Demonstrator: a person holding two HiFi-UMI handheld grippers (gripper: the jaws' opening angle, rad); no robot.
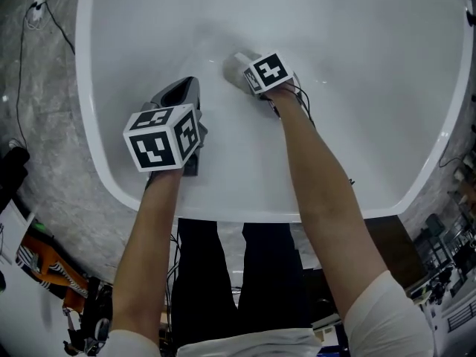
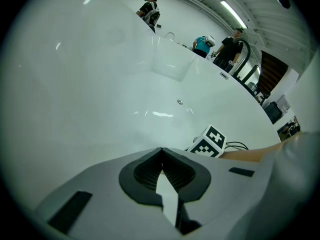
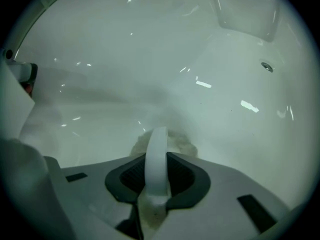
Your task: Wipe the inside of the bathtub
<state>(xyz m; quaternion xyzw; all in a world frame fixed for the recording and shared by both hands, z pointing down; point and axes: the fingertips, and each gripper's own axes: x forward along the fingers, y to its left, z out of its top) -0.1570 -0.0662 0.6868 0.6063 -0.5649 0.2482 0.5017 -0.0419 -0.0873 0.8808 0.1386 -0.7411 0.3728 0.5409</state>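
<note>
The bathtub (image 1: 357, 43) is smooth, glossy white, with rounded walls, and probably slippery under a pad. In the right gripper view's lower middle, the right gripper (image 3: 157, 176) pinches the arched white handle (image 3: 157, 146) of a wiping pad (image 3: 184, 144). The pad's fuzzy, pale body appears pressed against the tub surface just beyond the jaws, well apart from the drain (image 3: 266, 66) at upper right. The pad looks light and soft, the handle stiff, so that arch seems the sensible place to grip. The left gripper (image 2: 161, 166) is pressed together on nothing, at the left gripper view's lower centre
</note>
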